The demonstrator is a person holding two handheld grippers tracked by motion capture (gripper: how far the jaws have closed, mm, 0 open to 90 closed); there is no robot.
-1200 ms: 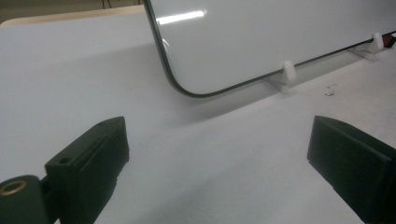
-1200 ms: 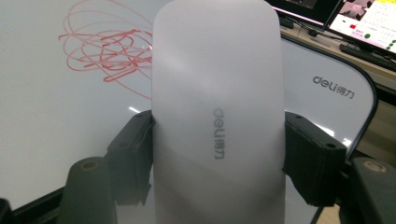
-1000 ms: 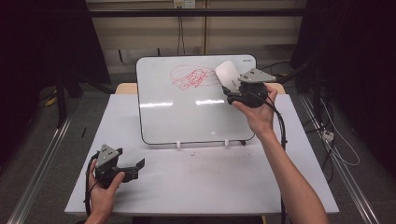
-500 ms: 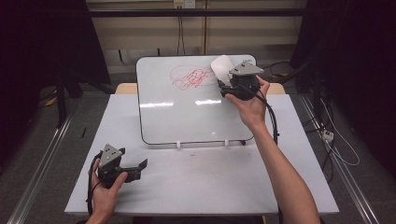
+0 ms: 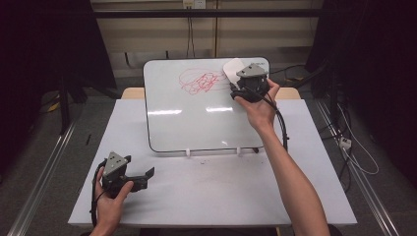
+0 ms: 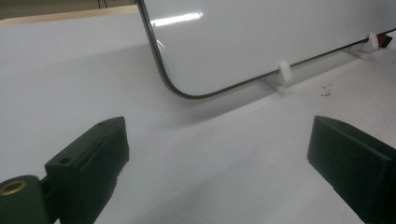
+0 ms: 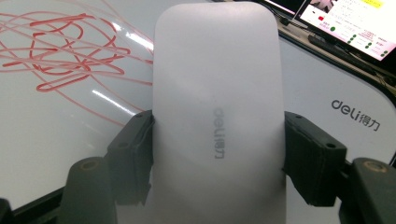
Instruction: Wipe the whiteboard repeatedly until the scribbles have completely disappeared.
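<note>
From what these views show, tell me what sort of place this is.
Probably a recording bench in a lab or workshop, not a home. A plain white table holds a propped whiteboard with red scribbles, dark curtains hang on both sides, and loose cables trail across the floor.

"deli" on the white eraser [image 7: 217,116] and on the whiteboard [image 7: 355,114] corner.

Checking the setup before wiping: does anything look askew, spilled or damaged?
Nothing is damaged. The whiteboard sits slightly askew on the table, and small dark specks lie beside its clip. The right gripper grips the eraser squarely.
</note>
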